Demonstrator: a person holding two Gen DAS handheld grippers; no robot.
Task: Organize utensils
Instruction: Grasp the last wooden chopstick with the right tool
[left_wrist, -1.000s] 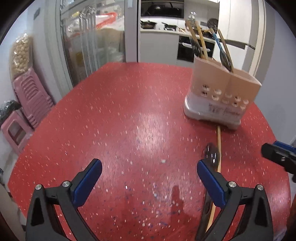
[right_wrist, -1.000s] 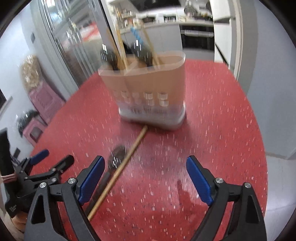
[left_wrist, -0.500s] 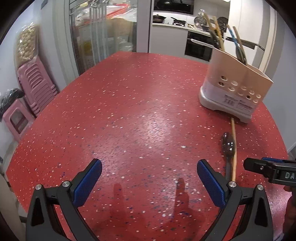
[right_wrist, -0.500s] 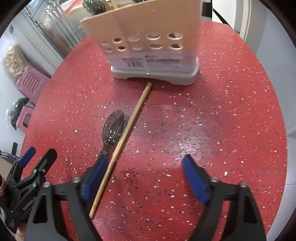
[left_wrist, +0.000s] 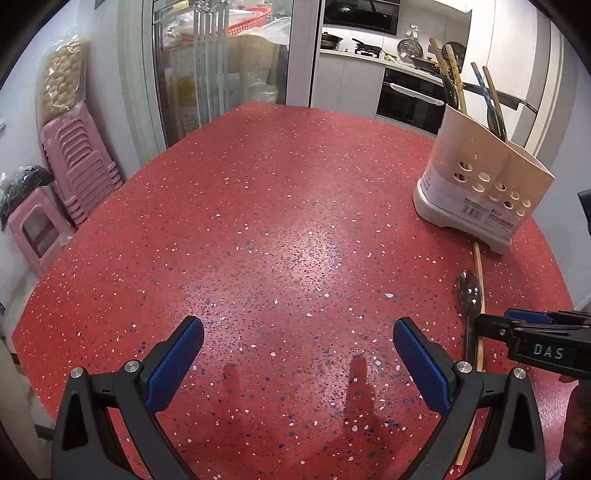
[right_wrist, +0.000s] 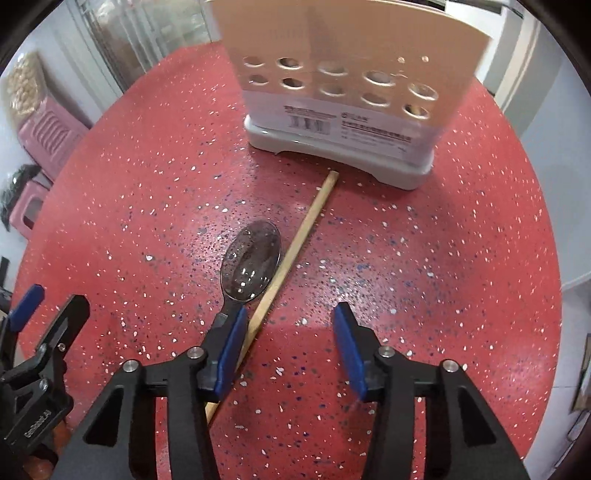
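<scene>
Several long utensils are already standing in the beige utensil holder (left_wrist: 484, 184) at the far right side of the red speckled table (left_wrist: 258, 240), so part of the sorting looks done. Two pieces are still lying flat on the tabletop in front of it: a dark spoon (right_wrist: 251, 258) and a wooden chopstick (right_wrist: 291, 251), side by side and touching or nearly so, the chopstick's far end reaching almost to the holder's white base.

The right gripper (right_wrist: 291, 347) is pointing steeply down over them with its jaws closing. The chopstick is running in between the pads while the spoon's handle is slipping under the left pad, and I cannot tell that either is pinched yet. The left gripper (left_wrist: 299, 358) is hanging spread wide over bare table, grasping nothing.

So I'd judge two pieces left to lift and drop in. Room is generous to the left, where the table is bare. The tight side is the right, where holder, utensils and table rim are all crowding near each other, with the left gripper just beside the working one
</scene>
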